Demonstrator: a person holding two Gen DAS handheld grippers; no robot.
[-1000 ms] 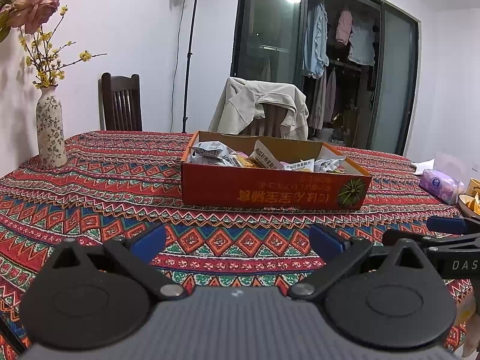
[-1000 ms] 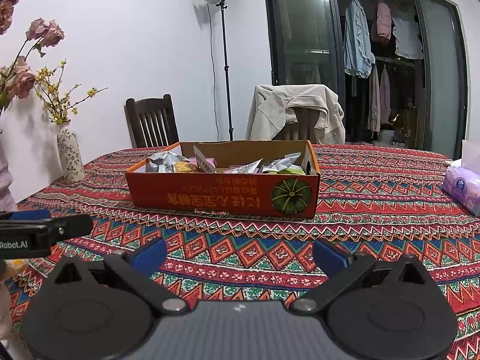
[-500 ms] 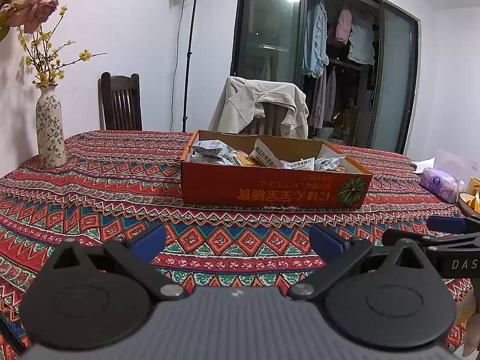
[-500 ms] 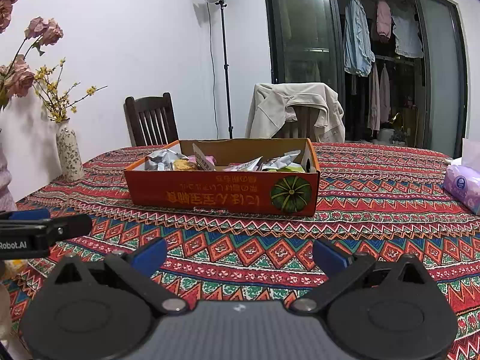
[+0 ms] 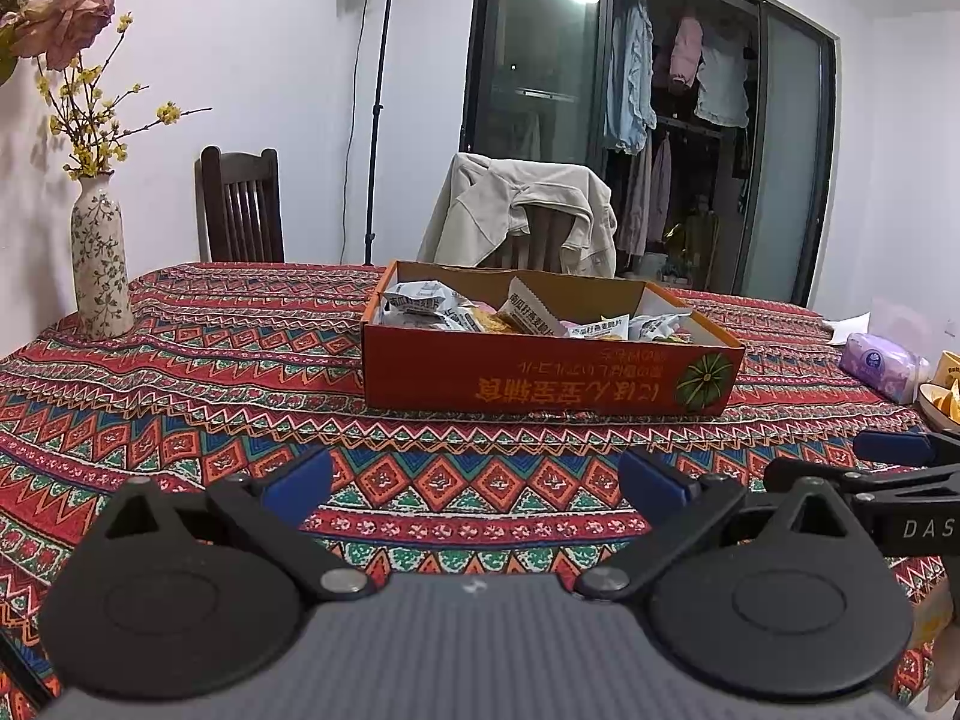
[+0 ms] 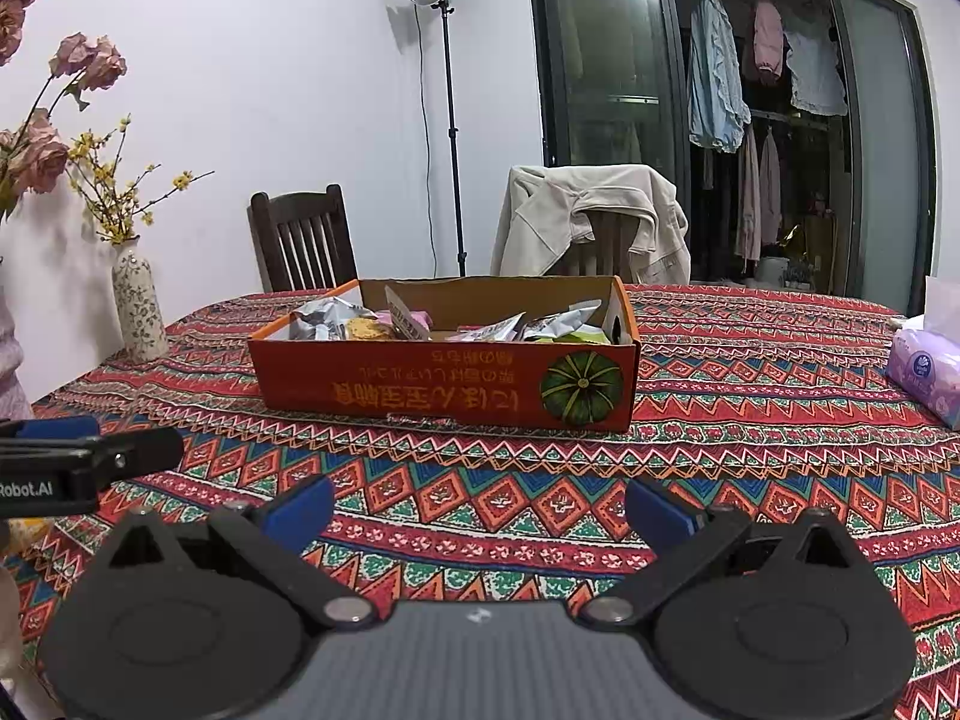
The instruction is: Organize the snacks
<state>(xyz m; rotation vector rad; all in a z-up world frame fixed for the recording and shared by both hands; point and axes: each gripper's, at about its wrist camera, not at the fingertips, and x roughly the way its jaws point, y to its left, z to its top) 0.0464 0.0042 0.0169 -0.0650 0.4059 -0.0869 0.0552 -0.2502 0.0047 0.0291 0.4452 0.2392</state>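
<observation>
An orange cardboard box (image 5: 540, 381) (image 6: 432, 387) with a green pumpkin print stands on the patterned tablecloth, well ahead of both grippers. Several snack packets (image 5: 420, 306) (image 6: 336, 321) lie inside it, some silver, some white. My left gripper (image 5: 474, 480) is open above the cloth, nothing between its blue pads. My right gripper (image 6: 477, 507) is open too and holds nothing. In the left wrist view the right gripper's side (image 5: 888, 468) shows at the right edge; in the right wrist view the left gripper's side (image 6: 78, 462) shows at the left edge.
A flowered vase (image 5: 99, 264) (image 6: 139, 306) stands at the table's left. A purple tissue pack (image 5: 879, 363) (image 6: 924, 369) lies at the right, with a bowl of yellow snacks (image 5: 942, 402) near it. Two chairs (image 6: 300, 240) stand behind the table, one draped with a jacket (image 6: 594, 213).
Both views have crept slightly; the box sits a touch lower in the right wrist view. Both grippers stay open and empty.
</observation>
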